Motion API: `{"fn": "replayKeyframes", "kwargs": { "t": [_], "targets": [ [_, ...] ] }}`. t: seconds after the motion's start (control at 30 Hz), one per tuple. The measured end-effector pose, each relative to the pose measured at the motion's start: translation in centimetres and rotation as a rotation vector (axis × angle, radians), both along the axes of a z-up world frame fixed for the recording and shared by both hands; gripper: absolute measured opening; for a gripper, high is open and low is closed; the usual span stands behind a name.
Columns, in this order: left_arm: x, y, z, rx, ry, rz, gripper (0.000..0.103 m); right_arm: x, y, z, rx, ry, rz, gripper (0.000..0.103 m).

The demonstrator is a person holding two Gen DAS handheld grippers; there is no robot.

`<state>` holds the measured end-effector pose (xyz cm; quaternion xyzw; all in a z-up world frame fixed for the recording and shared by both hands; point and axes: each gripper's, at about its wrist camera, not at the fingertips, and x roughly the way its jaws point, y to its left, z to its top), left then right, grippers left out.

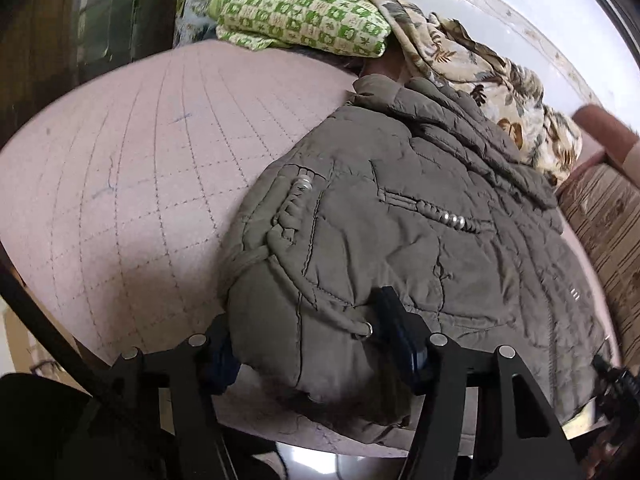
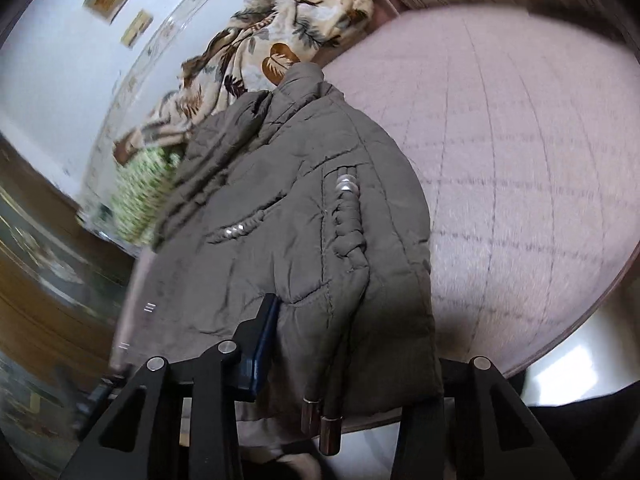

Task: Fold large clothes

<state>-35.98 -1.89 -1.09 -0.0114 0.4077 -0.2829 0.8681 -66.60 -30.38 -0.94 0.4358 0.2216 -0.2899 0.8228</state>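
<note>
Quilted fabric fills most of the left wrist view: an olive-grey padded jacket [image 1: 400, 216] lies on a pale pink mattress cover [image 1: 120, 184] stitched in a grid of dotted lines. The jacket is puffy and wrinkled, with gathered pocket seams that carry small silver beads [image 1: 454, 220] and a braided cord along one pocket. The left gripper [image 1: 308, 344] has its two black fingers on either side of the jacket's lower hem corner, and the blue pads seem to press into the padded cloth, so it is clenched on the jacket. Behind the jacket sit a folded green-and-cream checked blanket [image 1: 304, 12] and a crumpled cream cloth with brown leaf print [image 1: 480, 76]; a brown striped sofa arm [image 1: 604, 216] stands at the right edge. In the right wrist view, which is somewhat blurred, the same jacket [image 2: 296, 216] hangs over the edge of the pink cover [image 2: 520, 160], its collar pointing toward the leaf-print cloth [image 2: 280, 40]. The right gripper [image 2: 352, 364] encloses the other hem corner: one blue-padded finger presses the fabric from the left, while the other finger is hidden behind the cloth, so the grip looks closed on the jacket. Two metal-tipped drawstring ends [image 2: 324, 420] hang below the hem between the fingers. A white wall [image 2: 60, 60] with small framed pictures is beyond.
</note>
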Motion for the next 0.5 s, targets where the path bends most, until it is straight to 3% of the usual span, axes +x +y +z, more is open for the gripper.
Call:
{"fn": "replayKeyframes", "kwargs": {
  "t": [0.13,0.3,0.5],
  "targets": [
    [-0.3,-0.9,-0.2,0.050,-0.054,-0.004,0.064,0.6,0.1,-0.4,-0.050,0.052,0.004,0.044],
    [-0.7,-2.0,-0.4,0.110,-0.124,0.024,0.067,0.8,-0.2,-0.7,-0.073,0.038,0.010,0.049],
    [-1.4,-3.1,-0.2,0.225,-0.216,0.049,0.079,1.5,0.6,1.1,-0.218,0.059,0.039,0.048]
  ]
}}
